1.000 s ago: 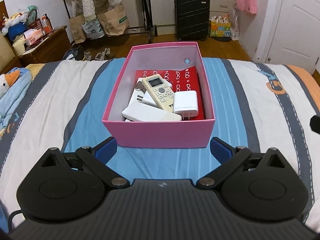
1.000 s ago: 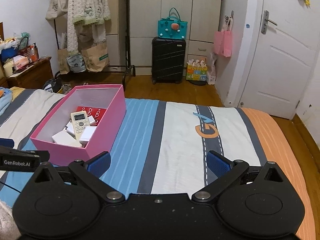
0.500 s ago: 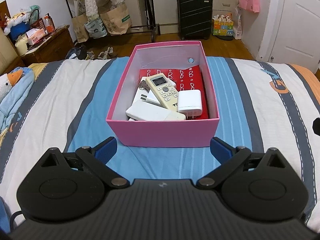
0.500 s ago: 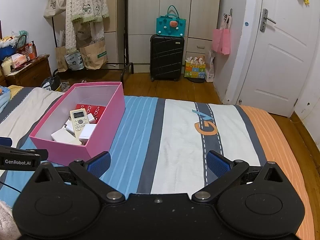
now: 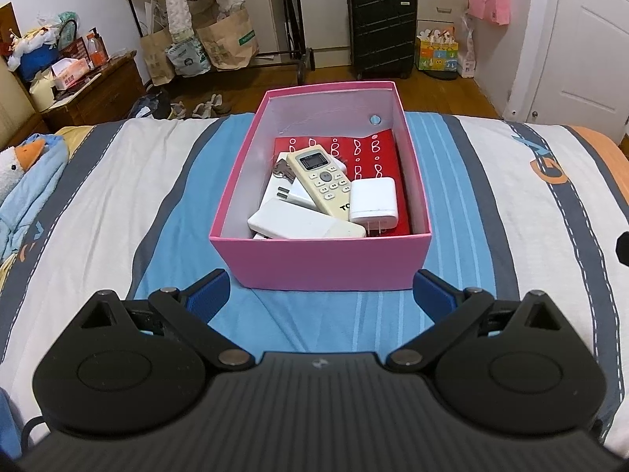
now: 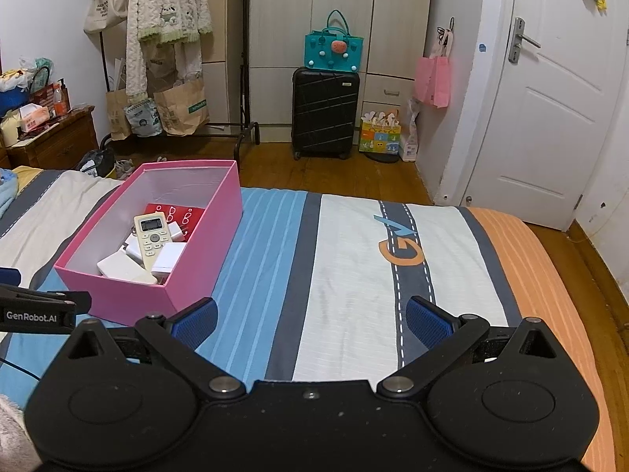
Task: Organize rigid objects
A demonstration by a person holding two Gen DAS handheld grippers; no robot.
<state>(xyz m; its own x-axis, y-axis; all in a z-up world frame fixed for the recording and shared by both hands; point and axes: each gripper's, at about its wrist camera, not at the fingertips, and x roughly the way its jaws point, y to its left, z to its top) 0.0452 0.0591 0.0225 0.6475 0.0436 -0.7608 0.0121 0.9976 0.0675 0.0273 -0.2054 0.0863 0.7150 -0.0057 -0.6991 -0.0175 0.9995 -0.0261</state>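
Left wrist view, pink box (image 5: 320, 261) just ahead of empty, spread left gripper (image 5: 320, 289), right gripper (image 6: 310, 316) likewise spread, box to its left

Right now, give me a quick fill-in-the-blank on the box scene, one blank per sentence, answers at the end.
1. The remote control lies inside the ____ box.
2. The box sits on a striped ____.
3. The left tool is ____ and holds nothing.
4. Against the far wardrobe stands a black ____ with a teal bag on top.

Missing words: pink; bed; open; suitcase
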